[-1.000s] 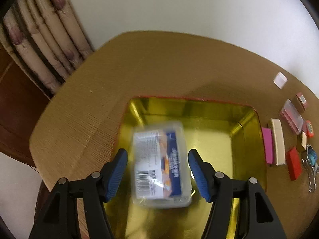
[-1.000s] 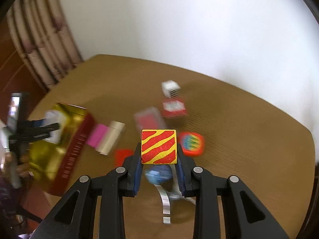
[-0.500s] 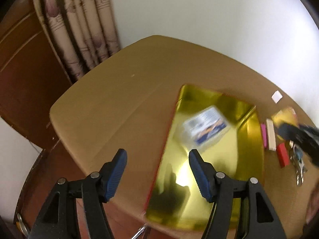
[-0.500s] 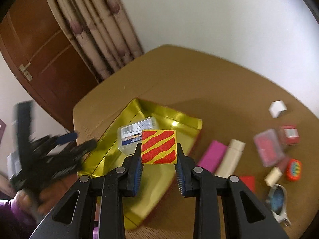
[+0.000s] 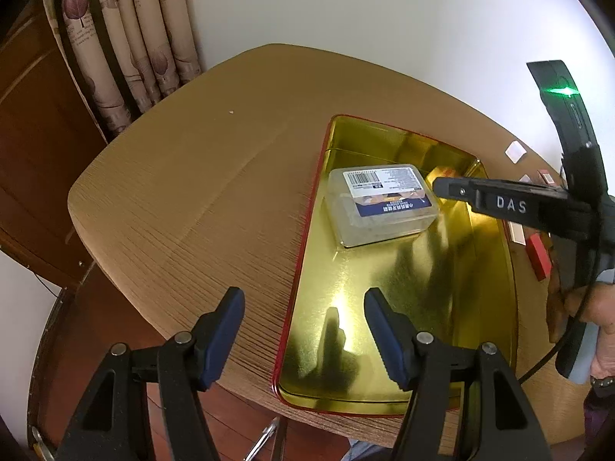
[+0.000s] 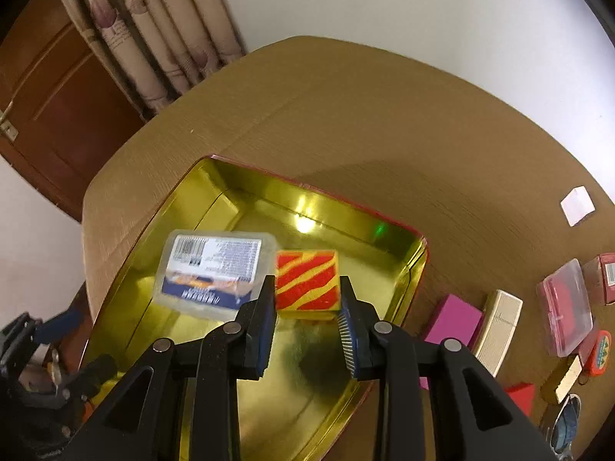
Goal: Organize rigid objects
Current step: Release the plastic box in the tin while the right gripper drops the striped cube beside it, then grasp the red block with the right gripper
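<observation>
Gold metal lines the inside of a shallow rectangular tin tray with a red outer rim [image 6: 417, 247], which sits on a round tan wood-grain table [image 6: 384, 115]. Over the tray, the right gripper [image 6: 307, 307] has just been opening its jaws. A red-and-yellow striped cube [image 6: 307, 284] sits between the pads; the right pad appears to stand clear of it, and the cube seems to rest on the tray floor, just beside a clear plastic box with a barcode label [image 6: 215, 272].

To finish this step well, the jaws should spread fully before the gripper lifts straight up, so neither pad drags the cube or nudges the clear box beside it.

The left gripper [image 5: 303, 336] hovers near the tray's near corner, above the left rim, its blue pads [image 5: 225, 336] spread apart with nothing between them. It is well clear of the cube.

Right of the tray, waiting on the table: a magenta rectangular block [image 6: 453, 320], a cream ribbed rectangular case [image 6: 499, 330], a clear box with a pink inside [image 6: 569, 307], a small red block [image 6: 521, 397], a round orange-rimmed object [image 6: 599, 351], a white square card [image 6: 576, 205] and, probably, a pair of sunglasses [image 6: 565, 422] at the edge. A patterned curtain [image 6: 161, 30] and a brown wooden door [image 6: 57, 88] stand behind.

Nothing blocks the way up; only the tray's raised wall and the close neighbour box need care.
</observation>
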### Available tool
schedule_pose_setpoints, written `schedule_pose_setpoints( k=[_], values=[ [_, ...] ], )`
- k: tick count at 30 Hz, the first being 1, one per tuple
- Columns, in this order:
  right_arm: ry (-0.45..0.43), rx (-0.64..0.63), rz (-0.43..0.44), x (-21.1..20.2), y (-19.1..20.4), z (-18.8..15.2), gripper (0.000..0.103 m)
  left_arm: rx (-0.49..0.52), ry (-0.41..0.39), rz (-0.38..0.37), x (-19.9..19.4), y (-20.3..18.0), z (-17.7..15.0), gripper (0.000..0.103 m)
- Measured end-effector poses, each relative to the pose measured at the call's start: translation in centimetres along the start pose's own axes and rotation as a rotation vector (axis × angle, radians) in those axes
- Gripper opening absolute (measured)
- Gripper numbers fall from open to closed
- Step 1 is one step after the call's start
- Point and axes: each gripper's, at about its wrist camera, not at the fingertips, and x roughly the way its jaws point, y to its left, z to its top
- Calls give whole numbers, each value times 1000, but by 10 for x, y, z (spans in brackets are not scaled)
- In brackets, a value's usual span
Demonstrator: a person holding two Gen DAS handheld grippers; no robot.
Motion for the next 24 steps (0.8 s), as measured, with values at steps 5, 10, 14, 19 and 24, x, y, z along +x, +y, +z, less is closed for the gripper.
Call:
schedule_pose_setpoints(
  k=[5,10,14,19,24],
  values=[
    [-167,79,60,-58,-13,-28,47,26,-10,-23,-1,-7,-5,66],
    [-244,155,11,-125,-56,-112,48,61,-9,-60,-6,-24,-10,68],
    [-177,173,-52,-152,-95,-166,50,92,-2,-49,-11,-37,-14,69],
    [-155,180,-9,-153,-117,-172,50,103,-53,112,-18,-46,-15,69],
    [-107,174,15,-122,-111,-136,45,23,-53,48,-33,-34,-15,69]
  ],
)
